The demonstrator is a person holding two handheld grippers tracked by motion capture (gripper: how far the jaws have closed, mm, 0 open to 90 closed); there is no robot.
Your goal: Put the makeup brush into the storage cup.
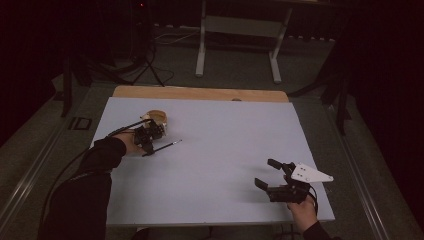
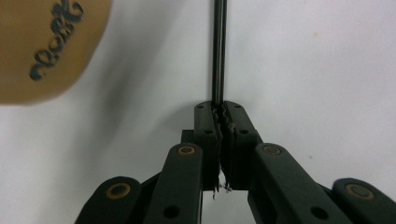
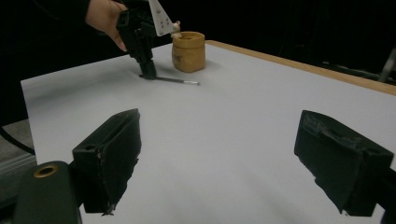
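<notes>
Worktop point(image 1: 210, 150) w/ a pale grey-white sheet fills the centre of the high view; a strip of bare wood shows along its far edge.

Left hand-held gripper point(image 1: 148, 142) sits at the left-centre of the high view, jaws pressed together on a thin dark rod point(image 1: 167, 146), prob. a slim brush or pen; exact kind can't be told. The rod lies low on the sheet and sticks out to the right of the jaws, its pale tip pointing toward frame centre. In the left gripper view the same rod point(image 2: 218, 51) runs straight up from the clamped jaw tips to the top edge, and the left hand-held gripper point(image 2: 219, 109) shows no gap between its pads. In the right gripper view the rod point(image 3: 180, 80) lies flat at upper centre, tip to the right, w/ the left hand-held gripper point(image 3: 148, 72) gripping its near end from above.

Tan cup point(image 1: 159, 117), small and round, stands upright just behind the left hand-held gripper in the high view, near but apart from the rod. It shows at upper centre of the right gripper view point(image 3: 188, 51), and as a blurred tan side w/ dark lettering at upper left of the left gripper view point(image 2: 42, 46).

Right hand-held gripper point(image 1: 270, 175) is at the lower right of the high view, well apart from rod and cup, jaws spread wide, nothing between them. Right gripper view: right hand-held gripper point(image 3: 217, 154), bare sheet betw. the two black pads.
</notes>
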